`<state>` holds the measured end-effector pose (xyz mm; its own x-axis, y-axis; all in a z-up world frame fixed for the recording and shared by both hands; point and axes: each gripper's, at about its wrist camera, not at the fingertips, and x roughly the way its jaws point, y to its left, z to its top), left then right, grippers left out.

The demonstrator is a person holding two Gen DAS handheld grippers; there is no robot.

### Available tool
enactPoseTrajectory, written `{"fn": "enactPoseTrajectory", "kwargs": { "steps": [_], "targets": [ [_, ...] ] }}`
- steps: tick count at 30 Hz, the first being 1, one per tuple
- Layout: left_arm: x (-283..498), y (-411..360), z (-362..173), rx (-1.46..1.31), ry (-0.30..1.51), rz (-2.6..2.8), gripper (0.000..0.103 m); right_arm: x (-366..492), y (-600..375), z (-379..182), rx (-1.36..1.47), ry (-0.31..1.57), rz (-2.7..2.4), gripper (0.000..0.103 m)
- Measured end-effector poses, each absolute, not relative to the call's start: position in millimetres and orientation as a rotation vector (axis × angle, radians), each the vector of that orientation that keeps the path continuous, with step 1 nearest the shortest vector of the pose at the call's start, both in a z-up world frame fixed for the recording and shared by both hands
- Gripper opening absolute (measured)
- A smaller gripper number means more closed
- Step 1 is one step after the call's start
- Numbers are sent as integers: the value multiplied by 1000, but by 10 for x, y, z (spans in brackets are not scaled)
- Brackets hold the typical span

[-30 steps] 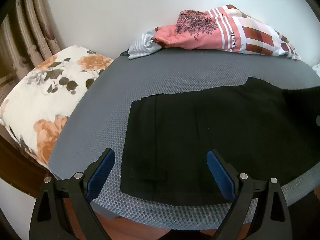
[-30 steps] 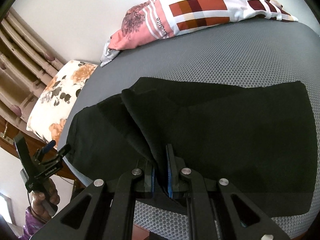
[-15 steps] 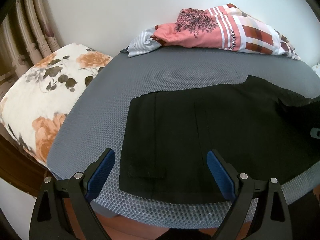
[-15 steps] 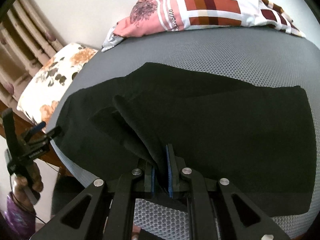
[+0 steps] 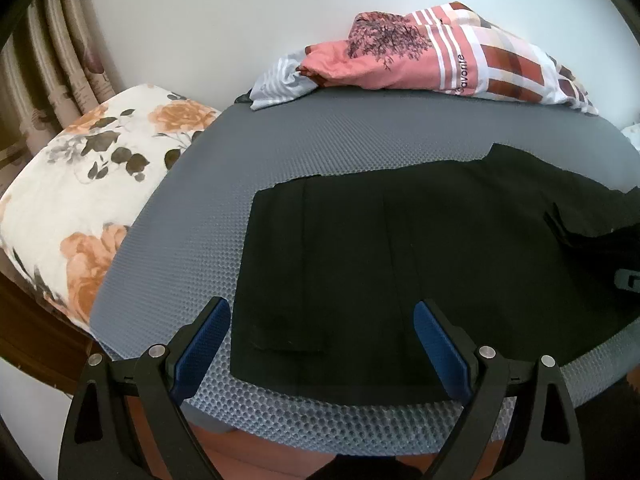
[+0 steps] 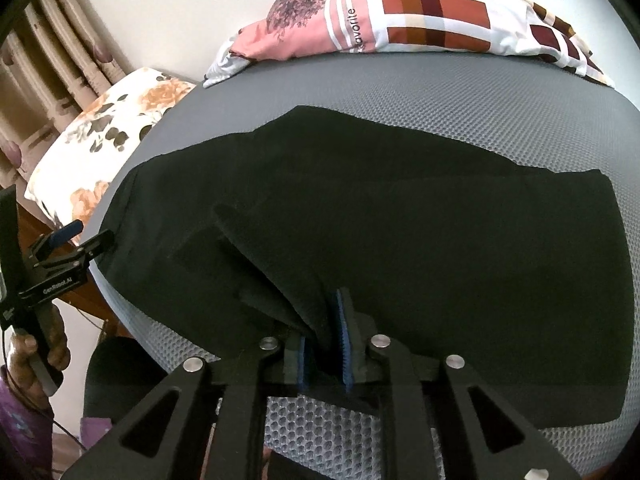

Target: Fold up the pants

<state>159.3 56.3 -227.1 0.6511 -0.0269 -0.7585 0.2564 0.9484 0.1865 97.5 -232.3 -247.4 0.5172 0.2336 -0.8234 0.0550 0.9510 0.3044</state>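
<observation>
The black pants [image 6: 400, 240] lie spread across the grey mesh surface [image 6: 440, 112], reaching close to its near edge; one fold of the cloth rises from the flat layer and runs down into the right gripper [image 6: 322, 344]. That gripper's jaws are opening — the fold sits between the blue pads, which now stand slightly apart around it. The left gripper [image 5: 320, 344] hangs over the near-left corner of the pants with its jaws spread wide and nothing between them; in the right wrist view a hand [image 6: 36, 356] holds it beside the surface's left edge. A patterned pink cloth [image 5: 432, 60] is heaped at the far edge; a floral pillow [image 5: 80, 200] lies just left of the surface.
</observation>
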Motion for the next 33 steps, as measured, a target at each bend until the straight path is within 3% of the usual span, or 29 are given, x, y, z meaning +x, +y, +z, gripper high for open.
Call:
{"fn": "enactPoseTrajectory", "kwargs": {
  "steps": [2, 4, 6, 14, 19, 33],
  "targets": [
    [1594, 556, -2277, 289, 853, -164, 93, 966, -2313, -2484, 345, 1028, 143, 38],
    [1590, 553, -2283, 289, 856, -166, 93, 938, -2286, -2482, 371, 1025, 181, 59],
    [1585, 546, -2280, 289, 856, -169, 93, 892, -2247, -2454, 379, 1009, 220, 64],
    [1549, 493, -2203, 288, 838, -193, 93, 463, -2838, -2256, 605, 863, 254, 64],
    [1498, 375, -2205, 293, 846, -232, 93, 339, -3236, -2272, 635, 853, 134, 38],
    [1201, -102, -2212, 358, 850, -346, 93, 568, -2590, -2554, 440, 965, 208, 36]
  ]
}}
